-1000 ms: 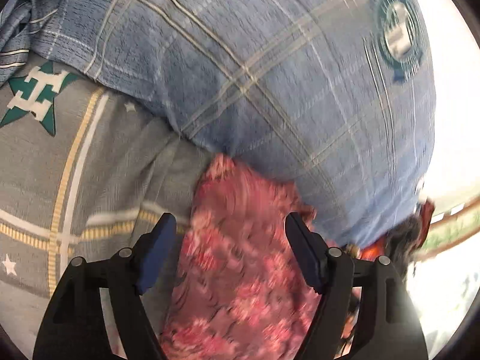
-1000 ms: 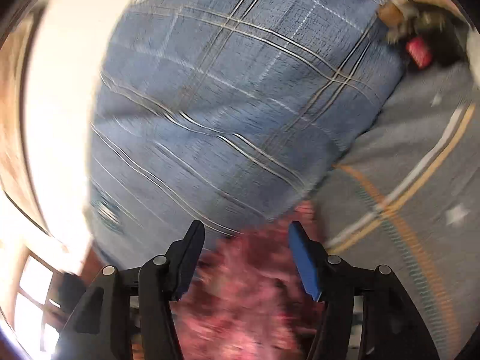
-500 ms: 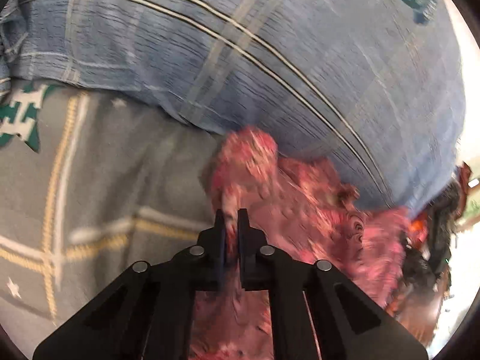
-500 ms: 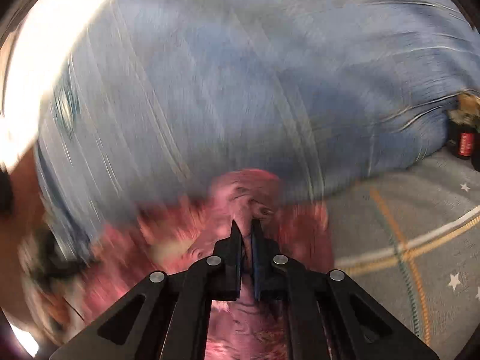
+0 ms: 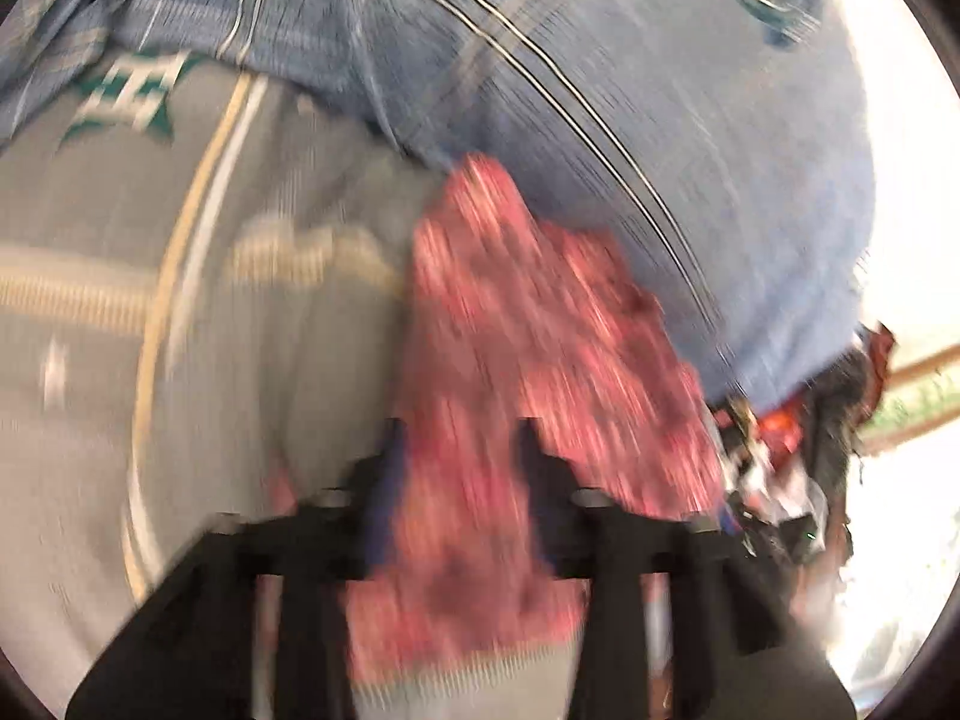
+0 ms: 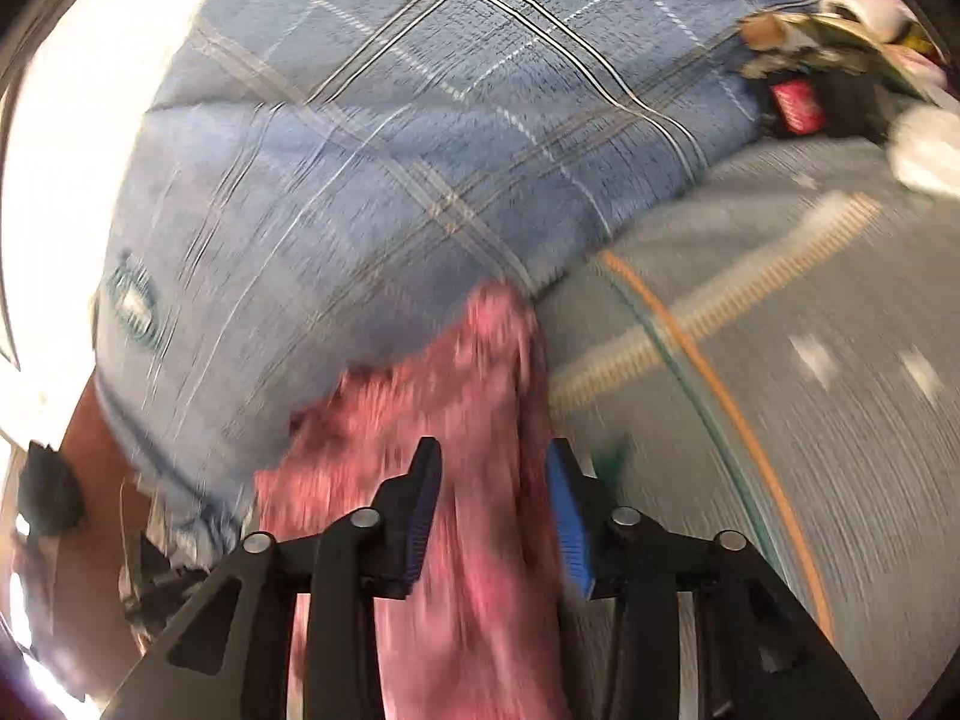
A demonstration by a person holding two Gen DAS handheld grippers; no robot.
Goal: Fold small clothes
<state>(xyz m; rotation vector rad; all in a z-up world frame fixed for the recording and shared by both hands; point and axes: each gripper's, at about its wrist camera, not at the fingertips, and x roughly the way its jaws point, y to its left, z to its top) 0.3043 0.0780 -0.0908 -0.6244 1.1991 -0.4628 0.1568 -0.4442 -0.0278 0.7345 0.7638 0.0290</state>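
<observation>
**A:** Start at the tongs. What are they doing?

**B:** The left gripper has its jaws opening, with the pink patterned garment lying between them. The picture is smeared, but the pads look clear of the cloth, so I read it as released. The right gripper is the same: jaws opening, the garment running up between the blue pads, a gap showing on each side.

**A:** So nothing is clenched?

**B:** Not that I can see. Both have let go of the cloth.

**A:** And where does the garment lie?

**B:** On the grey bedspread with its yellow and white stripes, its far edge pushed right up against the big blue plaid pillow. In the right view the same pillow fills the top, and the bedspread spreads off to the side. There is clutter at the far corner, too blurred to name.

**A:** Which step is this, then?

**B:** I judge it to be the drop at the end of a fold: the cloth is laid down and let go.

**A:** What does the next move call for?

**B:** Probably backing both grippers off without dragging the cloth, then checking how flat it lies. It looks bunched near the pillow, so a fresh grip on an edge may be needed to square it.
</observation>
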